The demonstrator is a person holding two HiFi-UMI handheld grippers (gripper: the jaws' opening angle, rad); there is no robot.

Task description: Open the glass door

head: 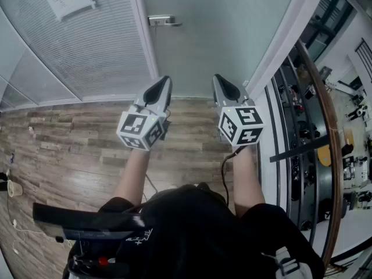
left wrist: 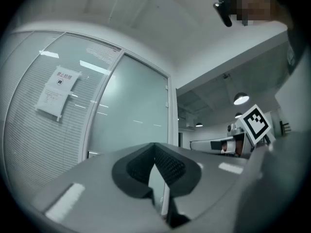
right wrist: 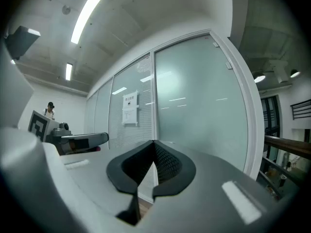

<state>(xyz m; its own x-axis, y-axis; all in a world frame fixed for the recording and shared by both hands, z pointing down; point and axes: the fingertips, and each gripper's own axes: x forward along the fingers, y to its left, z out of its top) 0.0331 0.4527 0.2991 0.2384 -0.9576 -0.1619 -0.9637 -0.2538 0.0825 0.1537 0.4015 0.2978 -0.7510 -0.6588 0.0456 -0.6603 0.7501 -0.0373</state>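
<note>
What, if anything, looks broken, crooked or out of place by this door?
Nothing much stands out. The glass door is shut and looks undamaged, its handle sits level, and the notice hangs straight. The only untidy bit is a thin white cable lying loose on the wooden floor.

1. Glass door (head: 226, 34): one tall frosted pane, pale grey-green, set in a white frame.
2. Closed and upright, flush with that frame along both long edges.
3. Immediately right of the blinds panel (head: 87, 45) in the head view, parted from it by a single white post only.
4. Metal lever handle (head: 161, 21) on the door edge nearest the blinds panel, lying level, lever pointing away from that panel across the glass.
5. Thin light streaks reflected on the pane in both gripper views; too cloudy to see through.
</note>
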